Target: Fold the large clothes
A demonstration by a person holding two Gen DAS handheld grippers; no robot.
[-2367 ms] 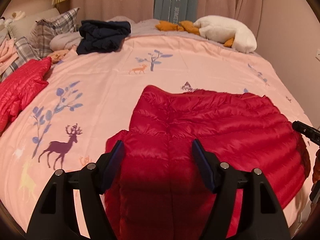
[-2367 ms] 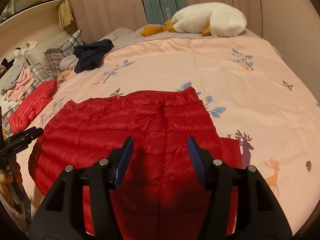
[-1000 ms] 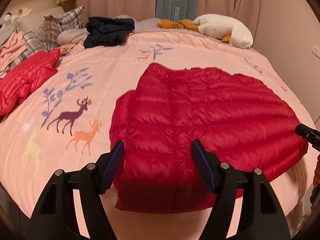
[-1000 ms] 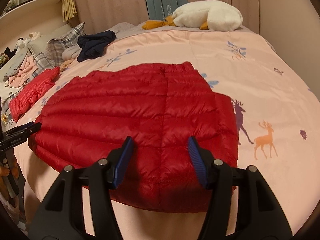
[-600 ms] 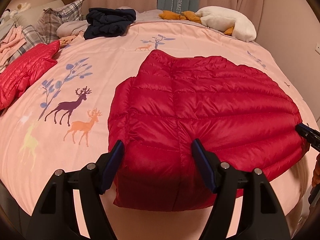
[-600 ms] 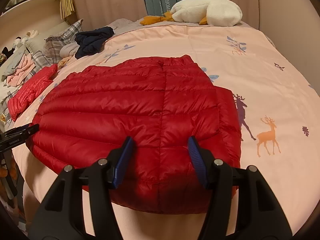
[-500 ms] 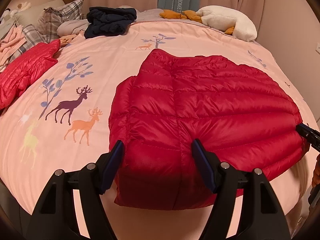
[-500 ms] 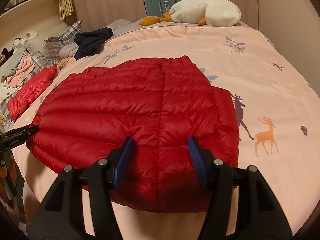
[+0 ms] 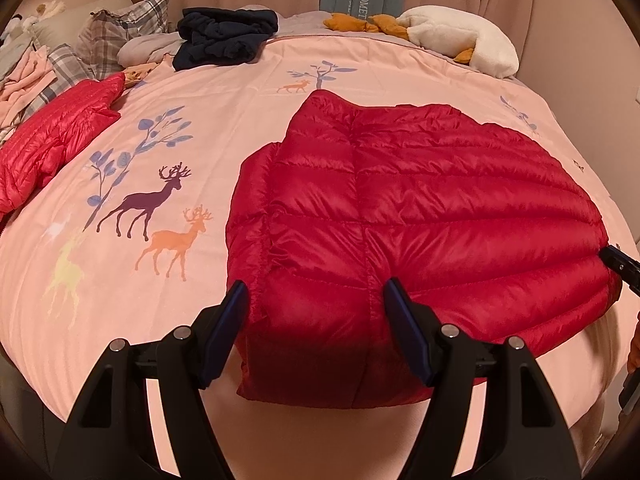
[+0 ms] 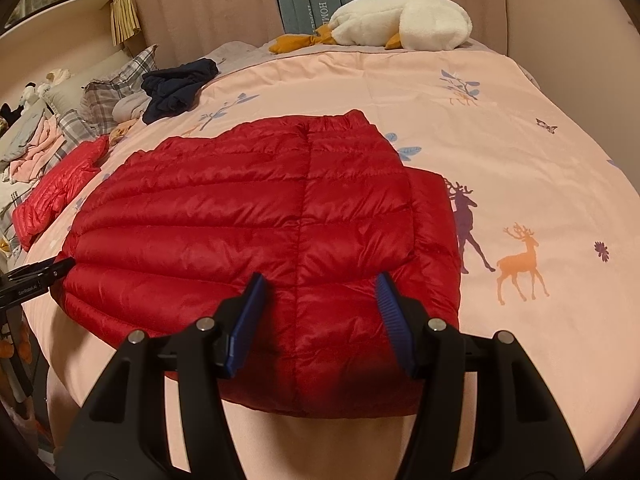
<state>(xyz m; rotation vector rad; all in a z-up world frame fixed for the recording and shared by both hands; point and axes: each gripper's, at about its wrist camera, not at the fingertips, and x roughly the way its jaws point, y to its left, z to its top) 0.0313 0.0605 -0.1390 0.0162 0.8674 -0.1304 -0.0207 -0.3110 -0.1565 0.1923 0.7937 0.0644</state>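
Note:
A dark red down jacket (image 9: 400, 208) lies flat on the pink deer-print bed cover (image 9: 220, 92), its hem near the bed's front edge. One sleeve is folded in along its side (image 9: 252, 200). My left gripper (image 9: 315, 286) hovers open over the hem's left part, nothing between its pads. In the right wrist view the same jacket (image 10: 260, 216) fills the middle, and my right gripper (image 10: 321, 278) stands open over the hem's right part. Each gripper's tip shows at the edge of the other's view, the right gripper (image 9: 620, 266) and the left gripper (image 10: 36, 276).
A brighter red jacket (image 9: 52, 140) lies at the bed's left side. A navy garment (image 9: 224, 36), plaid pillows (image 9: 120, 28) and a white plush goose (image 9: 460, 36) sit along the far edge by the curtain. Bare pink cover (image 10: 500, 140) stretches right of the jacket.
Since the earliest frames both views have drawn back from the jacket, bringing its hem and the bed's front edge into sight. Over the last second almost nothing has moved; both grippers stay open.

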